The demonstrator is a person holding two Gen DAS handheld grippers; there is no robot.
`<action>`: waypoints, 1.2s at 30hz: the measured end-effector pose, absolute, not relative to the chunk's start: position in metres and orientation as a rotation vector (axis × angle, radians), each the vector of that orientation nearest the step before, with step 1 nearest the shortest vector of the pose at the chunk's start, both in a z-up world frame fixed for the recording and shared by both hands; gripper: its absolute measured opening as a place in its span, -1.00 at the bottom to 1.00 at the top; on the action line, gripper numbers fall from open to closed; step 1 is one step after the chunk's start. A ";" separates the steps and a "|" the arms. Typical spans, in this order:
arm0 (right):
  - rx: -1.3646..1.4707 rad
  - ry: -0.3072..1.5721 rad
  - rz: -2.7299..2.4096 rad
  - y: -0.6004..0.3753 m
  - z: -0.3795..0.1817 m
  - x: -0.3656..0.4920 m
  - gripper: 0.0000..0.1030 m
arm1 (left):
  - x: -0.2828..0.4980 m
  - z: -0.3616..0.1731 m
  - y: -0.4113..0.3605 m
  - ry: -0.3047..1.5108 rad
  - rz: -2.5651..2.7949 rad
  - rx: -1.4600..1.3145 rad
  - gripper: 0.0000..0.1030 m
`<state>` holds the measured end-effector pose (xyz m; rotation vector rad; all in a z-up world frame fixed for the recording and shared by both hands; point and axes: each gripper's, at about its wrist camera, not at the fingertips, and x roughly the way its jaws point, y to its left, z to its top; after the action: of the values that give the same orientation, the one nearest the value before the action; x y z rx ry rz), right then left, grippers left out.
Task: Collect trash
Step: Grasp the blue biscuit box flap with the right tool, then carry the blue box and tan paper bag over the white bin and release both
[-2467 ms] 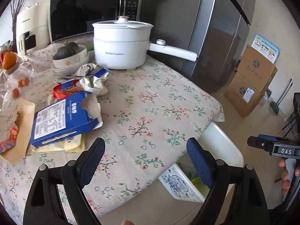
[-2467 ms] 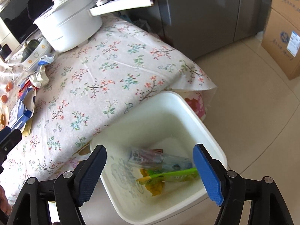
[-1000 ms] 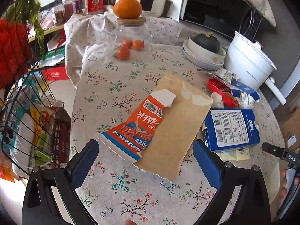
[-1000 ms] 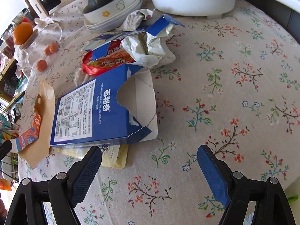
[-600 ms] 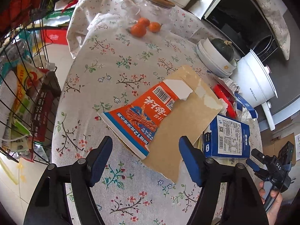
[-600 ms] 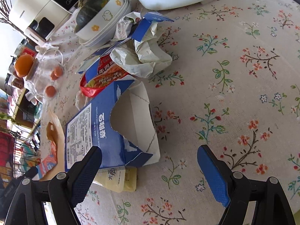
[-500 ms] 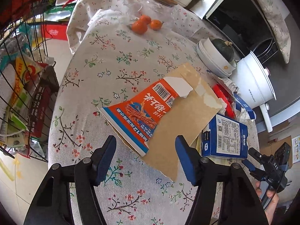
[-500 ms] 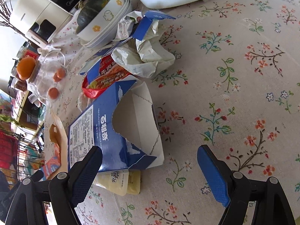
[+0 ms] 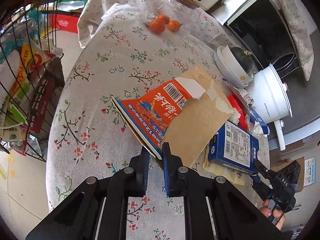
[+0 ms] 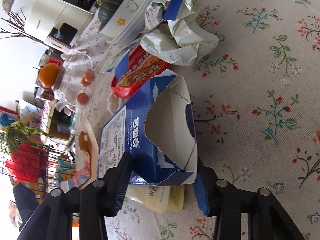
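While the left gripper (image 9: 154, 158) pointed down at the counter (image 9: 112, 46), its fingers (image 9: 167, 156) had just been closing and sat pinched on the near corner of the orange carton (image 9: 158, 108), a flattened, torn piece with brown card showing; the carton rose off the cloth at that corner and its far end lay toward the bowls (image 9: 230, 70); just right of it lay the blue box (image 9: 236, 148) on a yellow packet (image 9: 226, 170), and the right gripper (image 9: 258, 170), held by a hand (image 9: 272, 213), reached the box's near end; small oranges (image 9: 162, 23) sat farther back, a white pot (image 9: 270, 98) to the right, a wire rack (image 9: 26, 92) off the left edge.

From the right wrist, the right gripper's (image 10: 160, 182) fingers (image 10: 123, 178) had just been closing too and stood either side of the blue box's (image 10: 140, 136) near end, seemingly touching its sides; the torn opening faced up; the yellow packet (image 10: 160, 198) lay under it; a red wrapper (image 10: 138, 74) and crumpled paper (image 10: 180, 40) lay beyond, near the bowls (image 10: 128, 22) holding a squash (image 10: 110, 6).
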<state>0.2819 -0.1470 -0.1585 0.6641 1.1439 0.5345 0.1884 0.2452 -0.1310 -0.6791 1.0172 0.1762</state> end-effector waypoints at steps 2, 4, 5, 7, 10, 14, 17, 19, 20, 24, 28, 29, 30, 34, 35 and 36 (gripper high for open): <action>0.671 1.122 0.558 -0.148 -0.150 0.279 -0.26 | 0.184 -0.125 0.247 0.996 0.187 -0.685 -0.84; 0.670 1.106 0.575 -0.148 -0.140 0.276 -0.33 | 0.179 -0.118 0.248 0.972 0.205 -0.675 -0.90; 0.665 1.091 0.578 -0.149 -0.134 0.274 -0.38 | 0.177 -0.114 0.248 0.958 0.211 -0.672 -0.93; 0.651 1.054 0.595 -0.150 -0.120 0.268 -0.45 | 0.172 -0.106 0.248 0.933 0.217 -0.668 -0.97; 0.628 1.007 0.609 -0.153 -0.100 0.258 -0.51 | 0.165 -0.096 0.247 0.901 0.212 -0.669 -0.99; 0.591 0.953 0.594 -0.159 -0.078 0.243 -0.52 | 0.155 -0.081 0.242 0.857 0.211 -0.656 -1.00; 0.593 0.910 0.590 -0.170 -0.065 0.231 -0.52 | 0.148 -0.069 0.236 0.828 0.212 -0.636 -1.00; 0.594 0.890 0.593 -0.175 -0.056 0.224 -0.52 | 0.142 -0.063 0.233 0.810 0.206 -0.630 -1.00; 0.591 0.883 0.592 -0.176 -0.053 0.221 -0.52 | 0.140 -0.060 0.231 0.803 0.199 -0.630 -1.00; 0.555 0.852 0.580 -0.183 -0.038 0.208 -0.52 | 0.134 -0.050 0.221 0.781 0.174 -0.608 -1.00; 0.513 0.835 0.574 -0.191 -0.027 0.193 -0.52 | 0.132 -0.042 0.208 0.775 0.141 -0.583 -1.00; 0.503 0.832 0.568 -0.194 -0.025 0.190 -0.52 | 0.132 -0.041 0.203 0.776 0.133 -0.575 -1.00; 0.493 0.831 0.561 -0.197 -0.024 0.187 -0.52 | 0.132 -0.040 0.199 0.779 0.125 -0.566 -1.00; 0.480 0.845 0.522 -0.212 -0.024 0.179 -0.52 | 0.135 -0.040 0.181 0.796 0.091 -0.540 -1.00; 0.485 0.856 0.509 -0.217 -0.024 0.178 -0.52 | 0.135 -0.040 0.176 0.801 0.082 -0.534 -1.00; 0.489 0.863 0.495 -0.223 -0.025 0.176 -0.52 | 0.136 -0.040 0.171 0.804 0.072 -0.530 -1.00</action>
<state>0.1758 -0.2227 -0.0251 0.4891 0.8634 0.4950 0.1361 0.1713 -0.0401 -0.5302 0.8041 0.0724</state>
